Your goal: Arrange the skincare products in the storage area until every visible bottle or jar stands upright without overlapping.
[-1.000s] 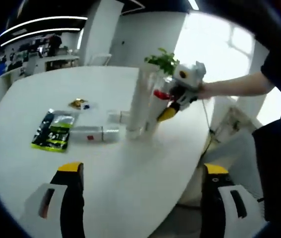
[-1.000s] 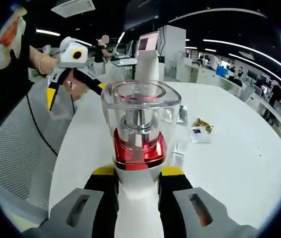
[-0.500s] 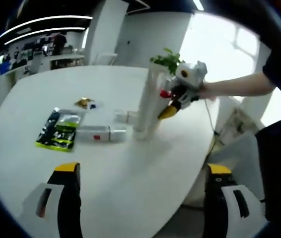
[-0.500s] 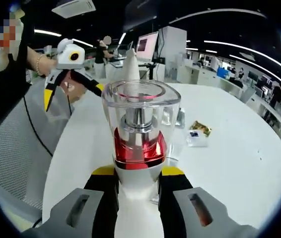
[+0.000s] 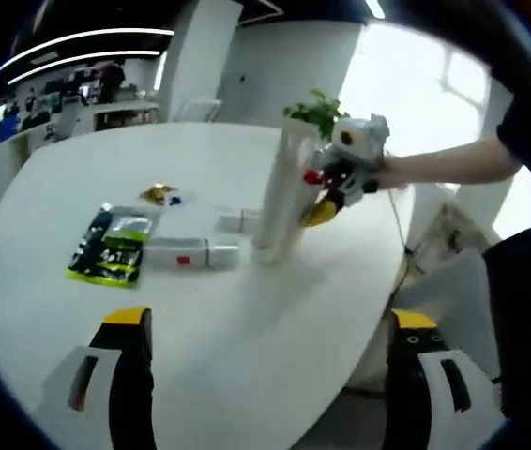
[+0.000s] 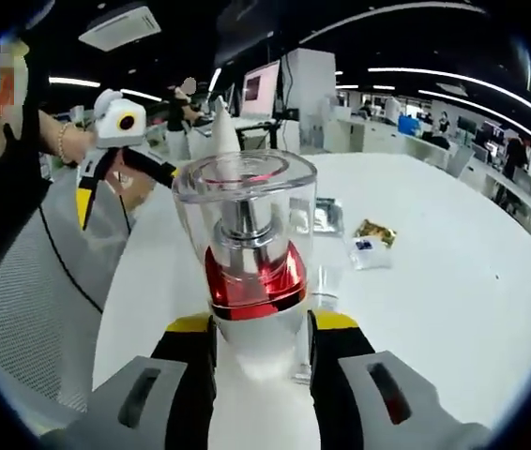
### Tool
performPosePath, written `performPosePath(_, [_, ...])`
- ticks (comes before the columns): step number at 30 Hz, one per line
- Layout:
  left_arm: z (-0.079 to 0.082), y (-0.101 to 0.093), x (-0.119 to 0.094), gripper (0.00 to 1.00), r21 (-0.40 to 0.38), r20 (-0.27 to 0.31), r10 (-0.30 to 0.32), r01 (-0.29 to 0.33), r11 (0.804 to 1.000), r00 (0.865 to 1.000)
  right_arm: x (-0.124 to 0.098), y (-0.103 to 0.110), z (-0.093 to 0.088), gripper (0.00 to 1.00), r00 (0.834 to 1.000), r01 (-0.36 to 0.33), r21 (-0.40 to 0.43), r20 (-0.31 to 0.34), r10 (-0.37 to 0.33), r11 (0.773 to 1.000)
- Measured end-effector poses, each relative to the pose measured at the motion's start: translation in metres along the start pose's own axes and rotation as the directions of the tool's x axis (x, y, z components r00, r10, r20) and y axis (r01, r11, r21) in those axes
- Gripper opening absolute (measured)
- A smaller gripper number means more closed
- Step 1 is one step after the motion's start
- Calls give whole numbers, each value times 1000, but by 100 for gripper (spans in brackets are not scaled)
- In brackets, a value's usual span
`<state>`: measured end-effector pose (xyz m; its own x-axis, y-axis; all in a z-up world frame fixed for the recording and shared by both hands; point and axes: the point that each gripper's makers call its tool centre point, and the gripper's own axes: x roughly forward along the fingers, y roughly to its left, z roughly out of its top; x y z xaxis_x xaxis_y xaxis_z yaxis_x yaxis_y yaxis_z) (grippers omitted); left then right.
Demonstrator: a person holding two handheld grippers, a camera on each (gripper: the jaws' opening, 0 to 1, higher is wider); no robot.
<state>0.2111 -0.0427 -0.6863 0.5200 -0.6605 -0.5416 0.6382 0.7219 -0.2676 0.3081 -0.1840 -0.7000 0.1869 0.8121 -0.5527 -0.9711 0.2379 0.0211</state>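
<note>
Right hand-held gripper is clamped on a white pump bottle with clear cap and red collar, held next to the tall white tube standing on the table. Left hand-held gripper hangs back, jaws wide, holding nothing. Two small bottles lie flat beside the green sachet. Risk: setting the bottle down this close could nudge the tall tube over; it looks top-heavy.

Round white table, bright window, ceiling light strips, open-plan office desks
</note>
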Motion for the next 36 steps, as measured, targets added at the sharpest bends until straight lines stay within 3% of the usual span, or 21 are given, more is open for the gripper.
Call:
performPosePath(9, [6,-2,-1,95,-7,2,6,-6,1000,1000,-2,6,-7,45,999,18,35,-28,-17,999])
performPosePath(12, [6,-3,-2,95,-17,-5,7,-7,1000,1000,-4,10,-3,48,1000,30,79,-1,-30,996])
performPosePath(17, [4,-2,-4,96,-43,-3,11,-11,999,1000,-7,14,-7,55,998,55,106,-8,-54,993])
performPosePath(22, [5,-1,-8,98,-58,7,24,-24,998,1000,-12,13,-12,71,993,118,144,-23,-115,983])
performPosePath(27, [6,6,-14,99,-118,29,40,-36,992,999,-17,16,-13,77,988,151,171,-19,-150,974])
performPosePath(36, [3,17,-28,97,-140,38,78,-72,987,996,-26,29,-14,83,982,191,214,-23,-190,958])
